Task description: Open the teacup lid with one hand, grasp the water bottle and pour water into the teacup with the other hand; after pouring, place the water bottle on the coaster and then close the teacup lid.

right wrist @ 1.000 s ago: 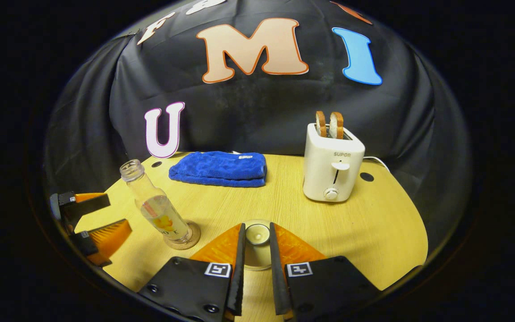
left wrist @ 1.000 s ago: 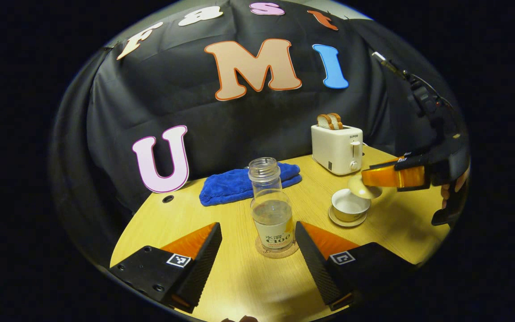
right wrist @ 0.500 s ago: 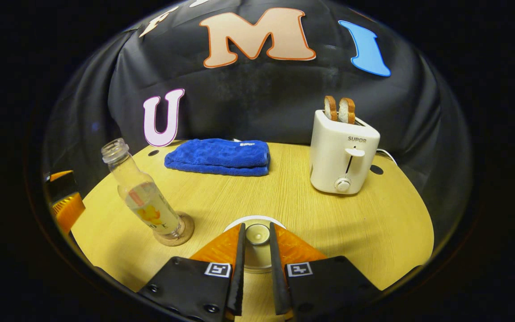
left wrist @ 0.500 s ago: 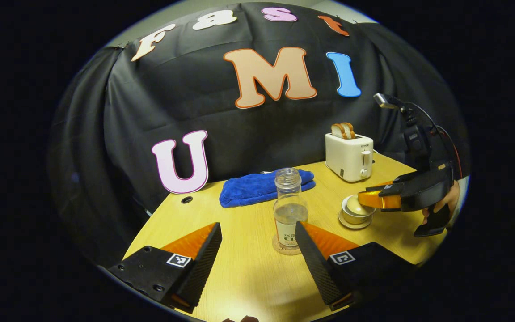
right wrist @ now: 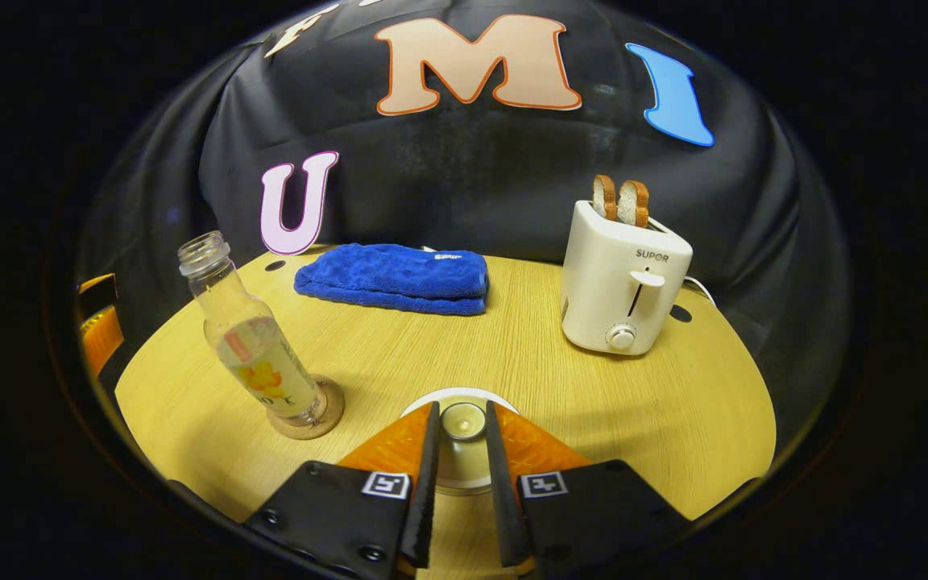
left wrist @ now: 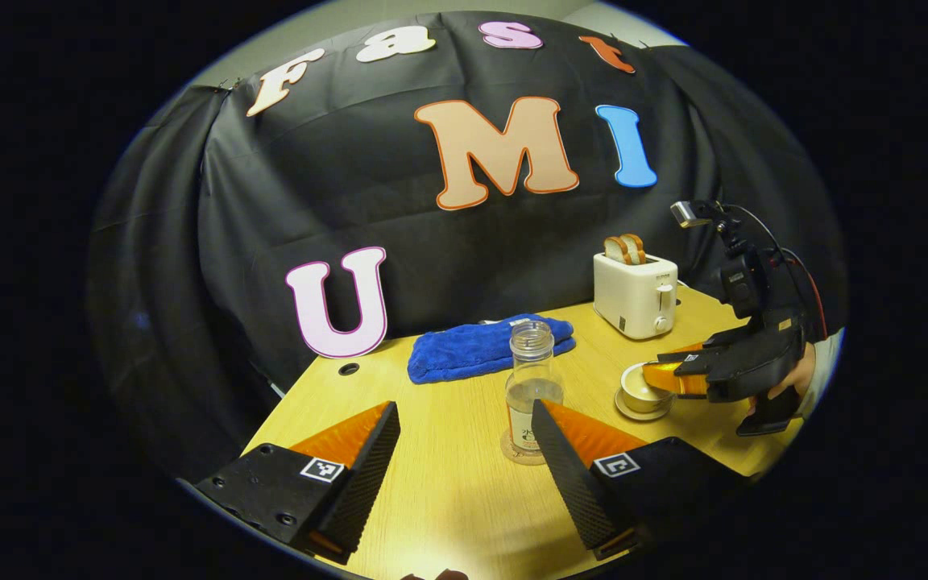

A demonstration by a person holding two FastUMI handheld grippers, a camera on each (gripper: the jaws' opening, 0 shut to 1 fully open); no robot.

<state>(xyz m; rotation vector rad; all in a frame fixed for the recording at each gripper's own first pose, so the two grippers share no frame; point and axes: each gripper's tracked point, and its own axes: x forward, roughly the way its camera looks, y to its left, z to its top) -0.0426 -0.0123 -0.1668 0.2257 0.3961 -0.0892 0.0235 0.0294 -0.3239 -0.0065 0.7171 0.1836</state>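
Observation:
The clear water bottle [left wrist: 530, 385] stands uncapped on a round cork coaster [left wrist: 517, 453], a little beyond my open left gripper [left wrist: 462, 411], whose fingers are well apart and hold nothing. To its right sits the cream teacup [left wrist: 638, 392] on its saucer [left wrist: 631, 412], with the lid resting on top. My right gripper [left wrist: 652, 374] reaches onto it from the right. In the right gripper view, the right gripper [right wrist: 462, 409] is shut on the knob of the teacup lid [right wrist: 462, 424], over the white saucer [right wrist: 449, 394]. The bottle [right wrist: 250, 346] stands to the left on its coaster [right wrist: 327, 415].
A folded blue cloth [right wrist: 393, 278] lies at the back of the round wooden table [right wrist: 657, 419]. A white toaster [right wrist: 623, 290] with two bread slices stands back right. The left gripper's orange finger [right wrist: 100, 334] shows at the far left edge.
My right gripper has brought the lid down from above the open teacup onto it. My left gripper has drawn back from the bottle, which stays on the coaster.

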